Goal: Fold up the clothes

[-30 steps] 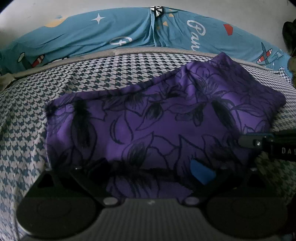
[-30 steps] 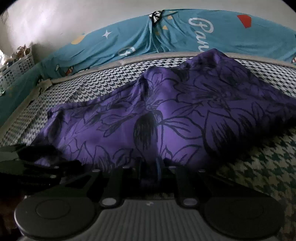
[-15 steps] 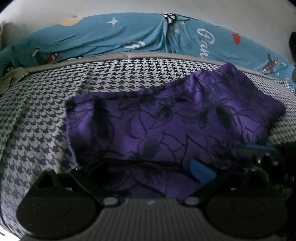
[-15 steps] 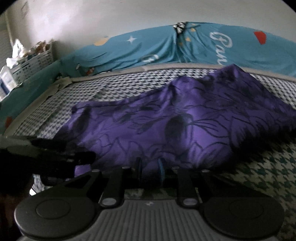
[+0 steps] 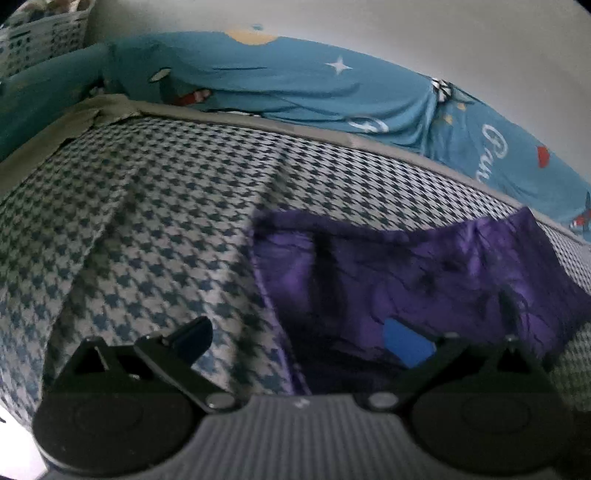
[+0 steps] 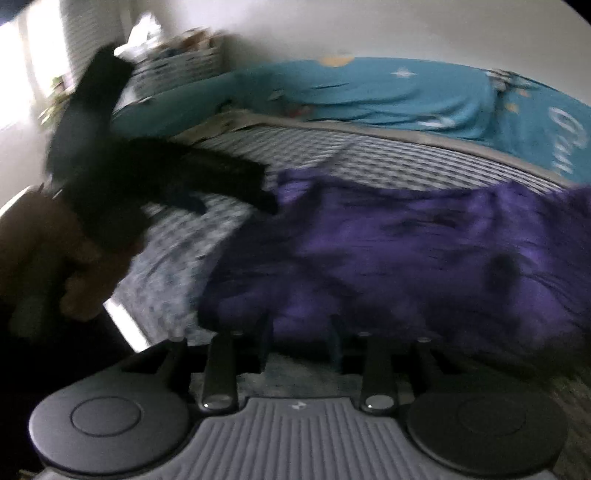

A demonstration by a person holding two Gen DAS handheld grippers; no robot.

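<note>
Both tools have swung leftward since the earlier frames, so the purple floral garment now sits right of centre in the left wrist view. Behind, a pale wall backs the bed, spread with a houndstooth cover; a teal printed blanket lies along its far edge. The garment lies folded on the cover. The left tool gapes wide, holding nothing. The right tool stands narrowly parted at the garment's blurred near hem.
</note>
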